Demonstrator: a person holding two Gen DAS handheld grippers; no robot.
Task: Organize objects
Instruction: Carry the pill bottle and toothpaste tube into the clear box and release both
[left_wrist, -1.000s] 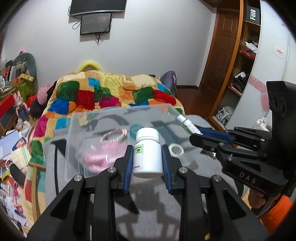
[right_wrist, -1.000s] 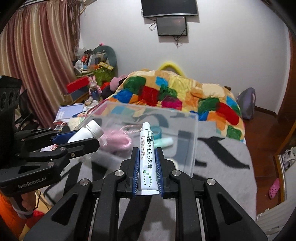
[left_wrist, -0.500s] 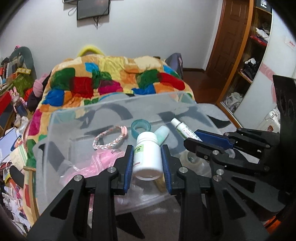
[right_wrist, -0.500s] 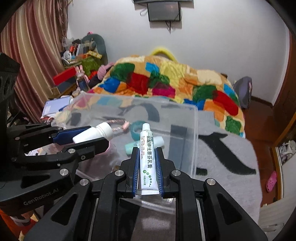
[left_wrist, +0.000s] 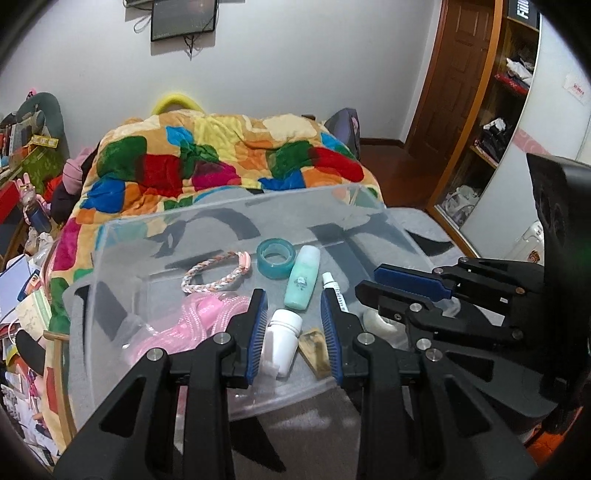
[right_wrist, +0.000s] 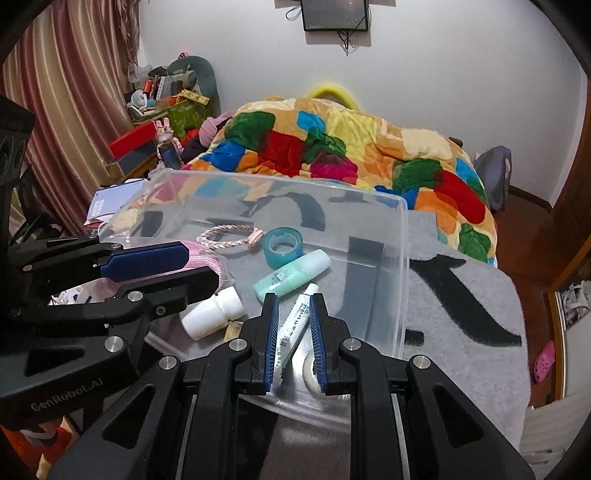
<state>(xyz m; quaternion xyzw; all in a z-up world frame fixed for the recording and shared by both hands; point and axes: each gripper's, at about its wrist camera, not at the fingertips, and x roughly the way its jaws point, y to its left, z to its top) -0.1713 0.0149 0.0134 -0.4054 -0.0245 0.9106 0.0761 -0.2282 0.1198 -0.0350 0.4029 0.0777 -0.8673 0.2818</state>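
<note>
While both grippers hang over the clear bin (left_wrist: 236, 400), the left gripper (left_wrist: 294, 330) is spread wide, the white bottle (left_wrist: 282, 341) lying loose between its fingers. Inside the bin, from its left: pink cord (left_wrist: 192, 321), braided bracelet (left_wrist: 216, 271), tape roll (left_wrist: 276, 257), green bottle (left_wrist: 303, 282). The right gripper (right_wrist: 293, 332) is parted, the ointment tube (right_wrist: 295, 325) slanting between its pads. The bin rests on a grey blanket (right_wrist: 472, 317); beyond it lies a colourful quilt (right_wrist: 332, 144).

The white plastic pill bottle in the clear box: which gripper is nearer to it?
Left. The left gripper brackets the white plastic pill bottle lying between its open fingers. The right gripper sits to the bottle's right, around the white ointment tube.
</note>
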